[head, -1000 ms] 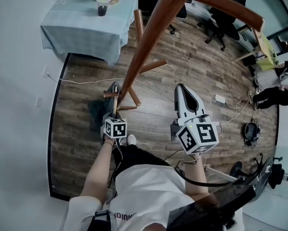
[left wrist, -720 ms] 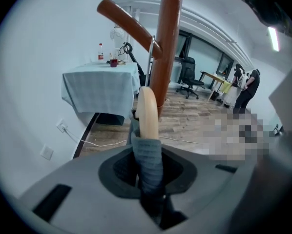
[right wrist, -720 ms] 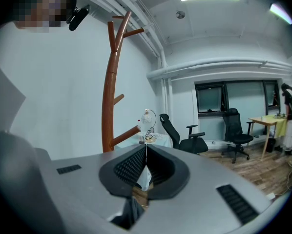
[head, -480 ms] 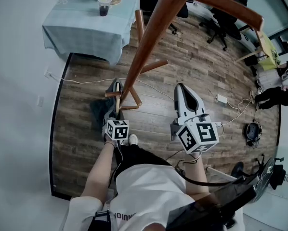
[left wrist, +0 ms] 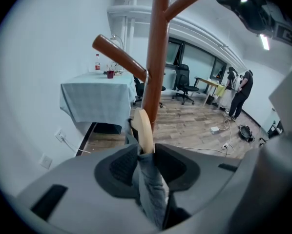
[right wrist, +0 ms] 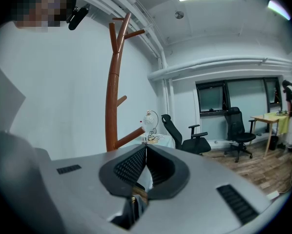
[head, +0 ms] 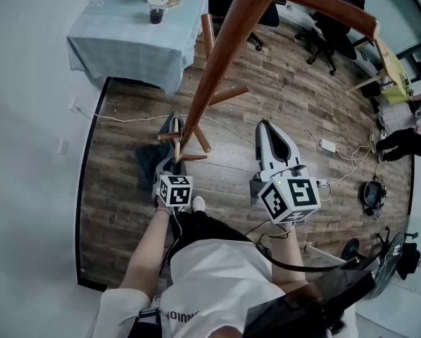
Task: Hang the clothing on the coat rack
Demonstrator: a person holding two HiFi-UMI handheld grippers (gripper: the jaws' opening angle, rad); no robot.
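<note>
Gripping a fold of dark grey cloth clothing point(left wrist: 153, 191), the left claw point(left wrist: 146, 153) is pressed shut on the fabric low down at the tall brown wooden coat rack point(head: 221, 55). A pale, rounded wooden peg point(left wrist: 145, 128) of the rack rises right at the claw's tips and touches the cloth. In the head view the garment hangs as a dark bunch beside the rack's lower pegs, just above the plank wood floor point(head: 295, 111). The right claw point(right wrist: 146, 149) is held apart from the rack on the person's other side. Its two ribbed pads meet at the tips and nothing sits between them. Each device carries a cube with square black-and-white markers, and the person's forearms reach down to them from a white shirt. Behind the rack stands a counter draped in a pale blue cloth point(head: 126, 37), with a clear cup of dark drink point(head: 156, 10) and some smaller items on top. Black office chairs point(right wrist: 236, 126) stand further back by the windows, white cables point(head: 337, 157) trail across the floor, and a person in dark clothes point(left wrist: 243, 89) stands at the far side of the room.
</note>
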